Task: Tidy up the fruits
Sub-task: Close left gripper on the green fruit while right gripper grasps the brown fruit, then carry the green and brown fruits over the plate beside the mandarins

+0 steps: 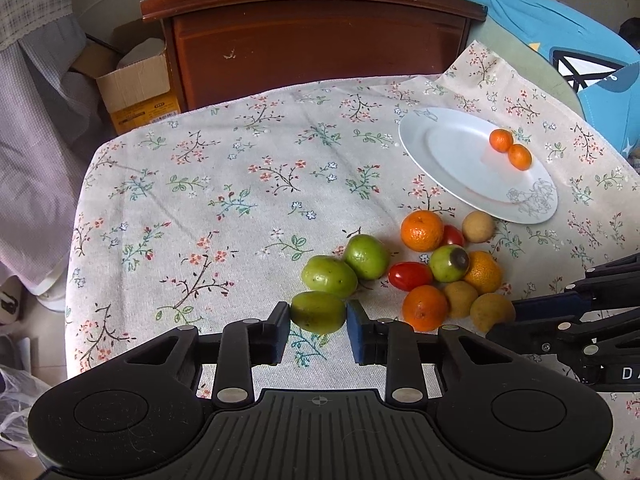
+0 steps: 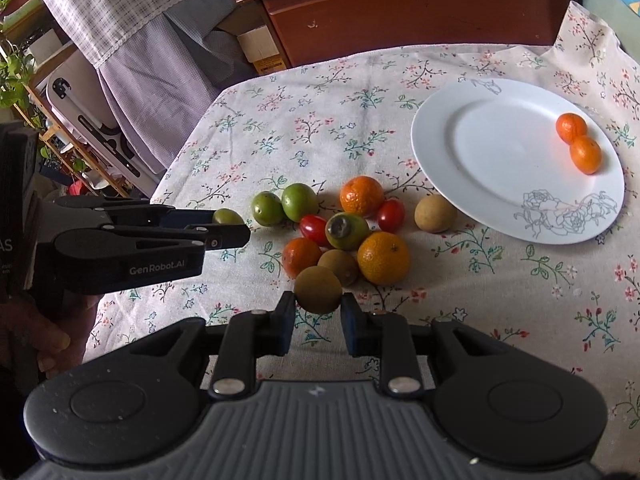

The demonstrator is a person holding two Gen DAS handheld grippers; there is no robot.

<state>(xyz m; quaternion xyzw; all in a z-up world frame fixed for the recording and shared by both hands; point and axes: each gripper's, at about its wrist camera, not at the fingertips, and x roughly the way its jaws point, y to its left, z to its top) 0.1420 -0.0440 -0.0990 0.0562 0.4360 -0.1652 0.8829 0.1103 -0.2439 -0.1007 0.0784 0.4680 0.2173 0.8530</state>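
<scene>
Fruits lie in a loose pile on the floral cloth (image 1: 224, 184), at 7 o'clock from the white plate (image 1: 452, 160).

Left gripper (image 1: 319, 318): clenched on a green fruit (image 1: 318, 312), pads pressing it from both sides. This fruit sits at 7 o'clock in the pile. In the right wrist view the same fruit (image 2: 227, 216) shows only partly, behind the gripper's fingers.

Right gripper (image 2: 318, 310): clenched on a brown fruit (image 2: 318, 290), the nearest one in the pile, at 6 o'clock from the cluster. Seen from the left wrist, that fruit (image 1: 492, 312) is at the pile's 4 o'clock edge, with the right gripper's black arms just beside it.

Plate: two small oranges (image 1: 510, 148) touching each other, near its rim at 2 o'clock. Rest of the plate bare, rose drawing near the front rim.

Pile, loose on the cloth:
- two more green fruits (image 1: 348, 268), touching, just beyond the held one
- three oranges, one at 12 o'clock (image 1: 422, 230)
- two red tomatoes, one (image 1: 410, 276) mid-pile
- a green fruit with a dark end (image 1: 450, 264) in the centre
- a brown fruit (image 1: 478, 226) apart, nearest the plate

Wooden cabinet (image 1: 312, 40) stands behind the table.
</scene>
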